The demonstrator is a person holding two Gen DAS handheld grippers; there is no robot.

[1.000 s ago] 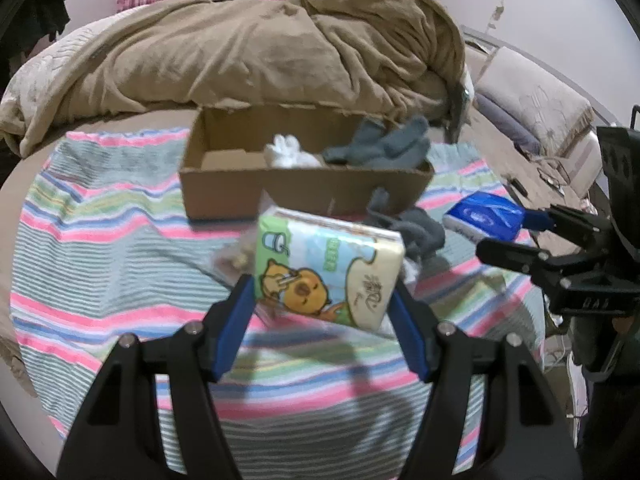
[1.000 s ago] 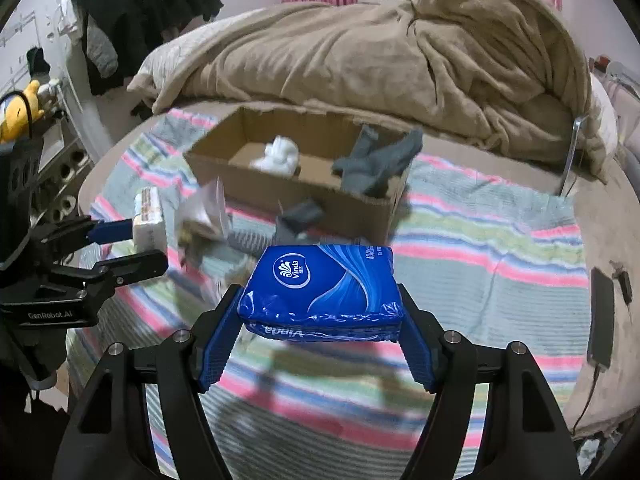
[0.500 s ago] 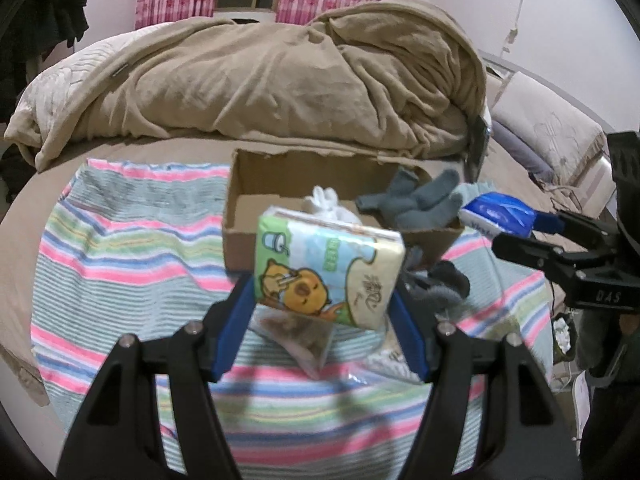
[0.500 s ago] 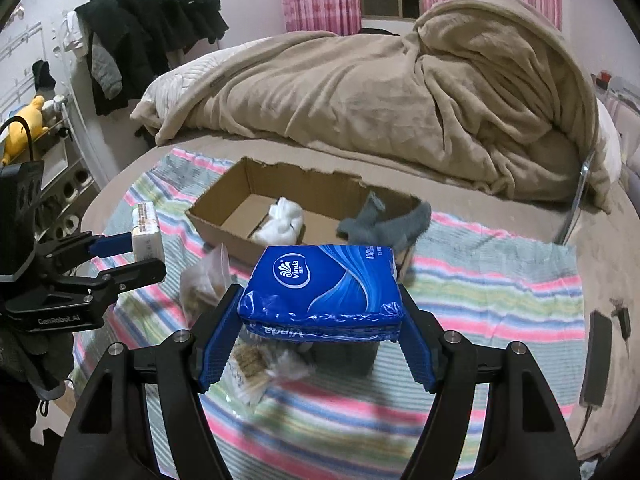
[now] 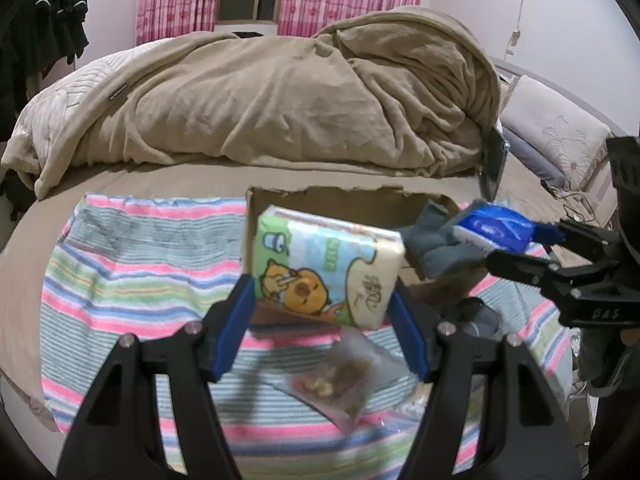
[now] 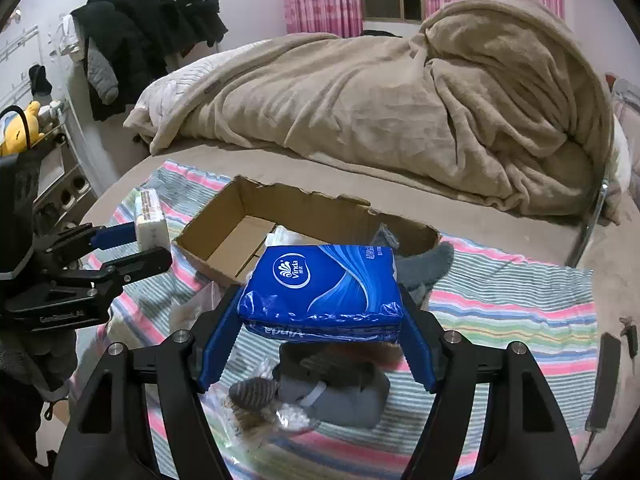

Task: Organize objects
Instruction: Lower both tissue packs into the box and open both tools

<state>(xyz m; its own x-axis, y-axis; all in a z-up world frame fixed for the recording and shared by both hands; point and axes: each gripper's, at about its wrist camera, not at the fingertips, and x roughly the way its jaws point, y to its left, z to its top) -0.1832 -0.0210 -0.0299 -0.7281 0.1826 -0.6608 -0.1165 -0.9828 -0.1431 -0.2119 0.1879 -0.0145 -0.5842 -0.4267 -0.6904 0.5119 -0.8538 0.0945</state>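
My left gripper [image 5: 322,300] is shut on a green cartoon tissue pack [image 5: 326,266] and holds it in the air in front of the open cardboard box [image 5: 344,194]. My right gripper [image 6: 320,312] is shut on a blue Vinda tissue pack [image 6: 320,284], held above the striped towel [image 6: 512,304] near the box [image 6: 248,236]. Inside the box lie grey socks [image 5: 436,244] and a white item [image 6: 282,236]. Each gripper shows in the other's view: the right one with the blue pack [image 5: 496,228], the left one with the green pack [image 6: 150,222].
A clear snack bag [image 5: 340,376] and a grey cloth [image 6: 340,384] lie on the towel below the grippers. A crumpled beige blanket [image 6: 380,100] covers the bed behind. Dark clothes [image 6: 140,28] hang at the left wall. A black cable [image 6: 600,380] lies at the right.
Both grippers have risen with their tissue packs. The box now sits lower and farther below them in both views.
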